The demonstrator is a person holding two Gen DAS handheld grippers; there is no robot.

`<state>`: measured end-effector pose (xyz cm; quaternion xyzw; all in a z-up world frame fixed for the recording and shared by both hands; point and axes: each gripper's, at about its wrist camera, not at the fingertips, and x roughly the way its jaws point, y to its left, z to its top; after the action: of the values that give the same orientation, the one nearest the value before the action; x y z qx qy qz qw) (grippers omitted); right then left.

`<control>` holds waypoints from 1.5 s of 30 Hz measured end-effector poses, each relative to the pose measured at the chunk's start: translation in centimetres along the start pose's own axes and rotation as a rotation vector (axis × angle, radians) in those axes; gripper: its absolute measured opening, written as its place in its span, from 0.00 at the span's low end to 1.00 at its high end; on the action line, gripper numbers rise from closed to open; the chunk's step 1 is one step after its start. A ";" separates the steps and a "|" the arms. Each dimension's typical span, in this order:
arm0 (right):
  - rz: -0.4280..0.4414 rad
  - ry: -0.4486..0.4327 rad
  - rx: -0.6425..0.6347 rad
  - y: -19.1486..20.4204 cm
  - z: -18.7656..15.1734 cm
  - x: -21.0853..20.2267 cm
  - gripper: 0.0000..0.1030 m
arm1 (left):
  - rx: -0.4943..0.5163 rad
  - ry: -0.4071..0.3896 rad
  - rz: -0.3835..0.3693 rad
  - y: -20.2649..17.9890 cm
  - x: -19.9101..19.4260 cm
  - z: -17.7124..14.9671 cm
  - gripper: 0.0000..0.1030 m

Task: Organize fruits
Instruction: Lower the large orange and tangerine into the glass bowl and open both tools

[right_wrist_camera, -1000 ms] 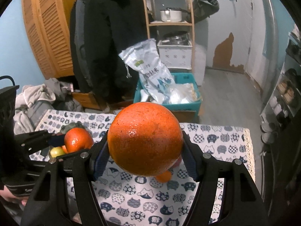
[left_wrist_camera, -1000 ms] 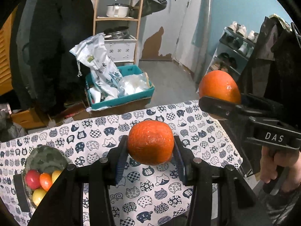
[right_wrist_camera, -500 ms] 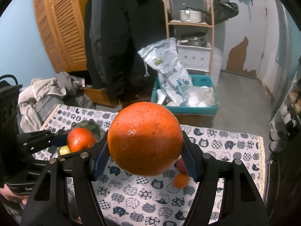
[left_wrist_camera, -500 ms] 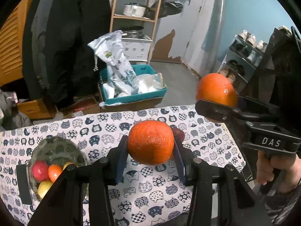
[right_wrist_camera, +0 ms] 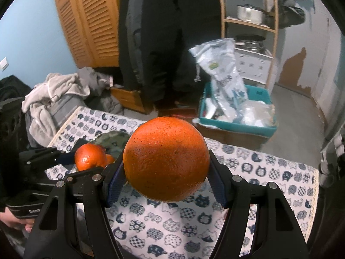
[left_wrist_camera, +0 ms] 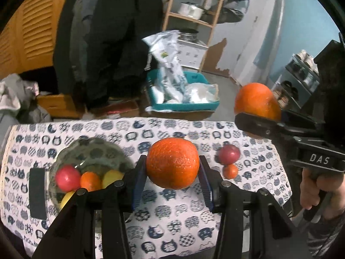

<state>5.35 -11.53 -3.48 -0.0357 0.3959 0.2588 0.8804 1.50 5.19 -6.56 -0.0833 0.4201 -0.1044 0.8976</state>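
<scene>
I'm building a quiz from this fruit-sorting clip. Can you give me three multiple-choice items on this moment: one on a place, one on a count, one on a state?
1. Where is the green bowl on the cat-print tablecloth, seen from the left wrist?
A. left part
B. right edge
C. off the cloth

2. How many loose fruits lie on the cloth to the right of the left gripper?
A. none
B. two
C. five

3. What is the right gripper doing?
A. open and empty
B. shut on an orange
C. shut on a bag

Answers:
1 A: the bowl sits left of the left gripper's fingers.
2 B: a red fruit and a small orange fruit lie there together.
3 B: the large orange sits clamped between its fingers, clear of the cloth.
</scene>
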 end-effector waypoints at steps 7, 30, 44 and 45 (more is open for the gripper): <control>0.044 0.034 -0.034 3.3 1.0 2.9 0.66 | -0.058 -0.005 0.038 3.7 -0.5 -0.4 0.45; 0.129 0.228 -0.049 8.7 0.2 16.6 0.66 | -0.255 0.109 0.171 14.0 5.1 -2.7 0.45; 0.175 0.326 -0.018 9.1 -1.2 22.1 0.67 | -0.330 0.183 0.199 16.7 8.0 -4.4 0.45; 0.178 0.331 -0.019 9.2 -1.3 22.4 0.67 | -0.330 0.182 0.206 16.7 8.1 -4.5 0.45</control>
<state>12.38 5.60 -19.10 -0.0508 0.5346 0.3301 0.7763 5.07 18.95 -19.30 -0.1761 0.5172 0.0510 0.8360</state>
